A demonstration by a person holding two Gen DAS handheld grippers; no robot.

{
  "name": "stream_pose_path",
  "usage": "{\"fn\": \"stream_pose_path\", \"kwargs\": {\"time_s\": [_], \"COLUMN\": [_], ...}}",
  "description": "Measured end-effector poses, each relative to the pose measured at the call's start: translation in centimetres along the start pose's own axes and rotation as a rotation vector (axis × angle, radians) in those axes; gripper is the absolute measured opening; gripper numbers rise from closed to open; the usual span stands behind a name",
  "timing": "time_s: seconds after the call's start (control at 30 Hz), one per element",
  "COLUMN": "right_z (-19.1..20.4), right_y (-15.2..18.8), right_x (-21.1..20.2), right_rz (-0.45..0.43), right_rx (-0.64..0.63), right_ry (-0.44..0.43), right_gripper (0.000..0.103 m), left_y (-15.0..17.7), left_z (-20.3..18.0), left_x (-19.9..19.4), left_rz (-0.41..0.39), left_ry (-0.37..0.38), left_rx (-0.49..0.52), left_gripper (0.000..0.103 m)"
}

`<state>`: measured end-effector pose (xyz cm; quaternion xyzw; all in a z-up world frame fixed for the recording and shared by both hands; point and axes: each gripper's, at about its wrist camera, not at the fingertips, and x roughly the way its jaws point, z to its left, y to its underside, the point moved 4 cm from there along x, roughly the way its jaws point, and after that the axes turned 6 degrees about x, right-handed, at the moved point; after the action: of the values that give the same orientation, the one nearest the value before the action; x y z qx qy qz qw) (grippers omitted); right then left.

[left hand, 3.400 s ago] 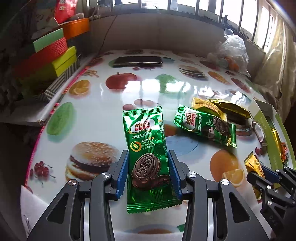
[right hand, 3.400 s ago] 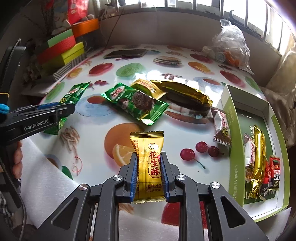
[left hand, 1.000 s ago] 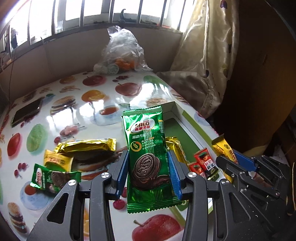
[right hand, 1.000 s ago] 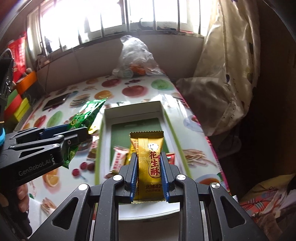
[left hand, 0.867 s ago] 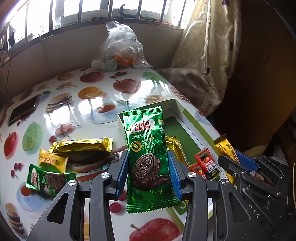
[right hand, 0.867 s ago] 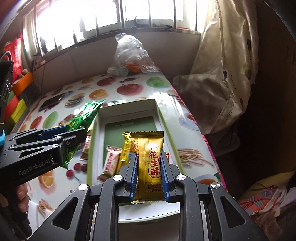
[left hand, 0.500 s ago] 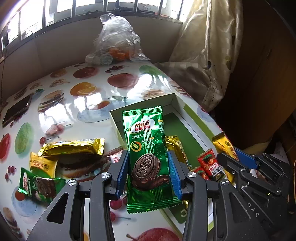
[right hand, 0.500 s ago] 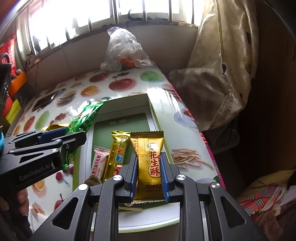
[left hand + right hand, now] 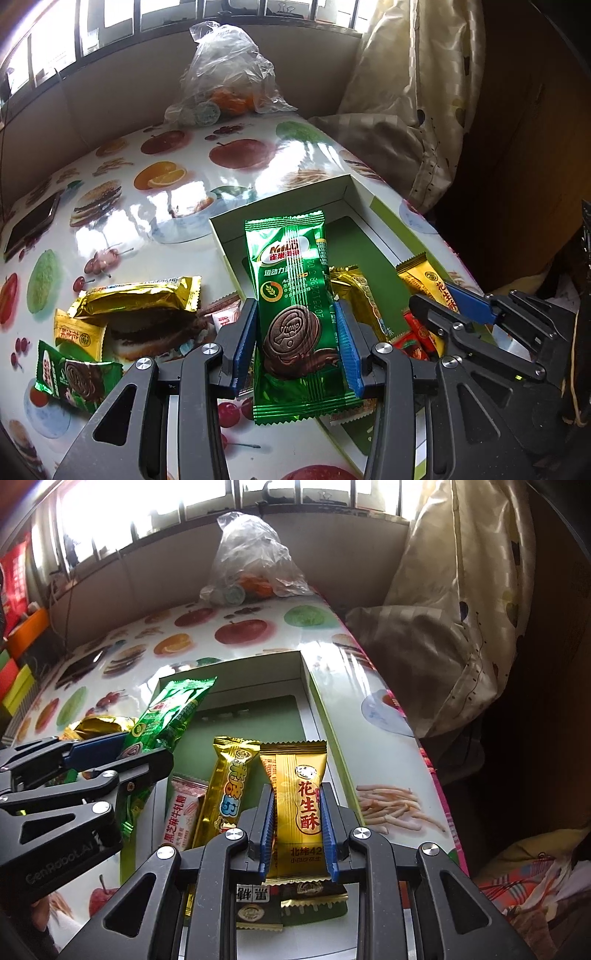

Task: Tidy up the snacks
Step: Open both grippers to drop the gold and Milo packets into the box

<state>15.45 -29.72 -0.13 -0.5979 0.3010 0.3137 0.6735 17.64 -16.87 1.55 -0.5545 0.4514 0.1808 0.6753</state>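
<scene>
Green Milo wafer packet (image 9: 293, 302) — glossy, cookie-printed — clamped in left gripper (image 9: 297, 345).

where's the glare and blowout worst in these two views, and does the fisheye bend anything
Left wrist view: window glare washes over the glossy tablecloth behind the green Milo cookie packet, and the table edge bows. Right wrist view: the windows are blown out white, the box rim curves, and the gold peanut candy packet stays readable.

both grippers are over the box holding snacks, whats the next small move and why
Probably lower the right gripper slightly and open it, since its gold peanut-candy packet already hangs over the green-lined cardboard box, beside a long gold snack bar lying inside.
</scene>
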Motion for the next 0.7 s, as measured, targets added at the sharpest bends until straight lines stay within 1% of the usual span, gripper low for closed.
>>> {"fn": "stream_pose_path", "kwargs": {"time_s": [0.23, 0.33, 0.47, 0.7], "right_z": [-0.3, -0.3, -0.2, -0.3], "right_y": [0.0, 0.1, 0.1, 0.0], "right_x": [0.8, 0.9, 1.1, 1.2], "right_rz": [0.004, 0.003, 0.003, 0.005], "right_rx": [0.004, 0.006, 0.004, 0.008], "right_ry": [0.007, -0.009, -0.007, -0.006], "right_gripper": [0.022, 0.022, 0.022, 0.027], "left_y": [-0.1, -0.1, -0.2, -0.3], "left_z": [-0.1, -0.2, -0.1, -0.1], "left_x": [0.1, 0.1, 0.2, 0.2], "left_rz": [-0.008, -0.008, -0.01, -0.011], "left_ry": [-0.004, -0.009, -0.006, 0.002], "left_rx": [0.006, 0.011, 0.009, 0.006], "left_gripper": [0.043, 0.043, 0.043, 0.043]}}
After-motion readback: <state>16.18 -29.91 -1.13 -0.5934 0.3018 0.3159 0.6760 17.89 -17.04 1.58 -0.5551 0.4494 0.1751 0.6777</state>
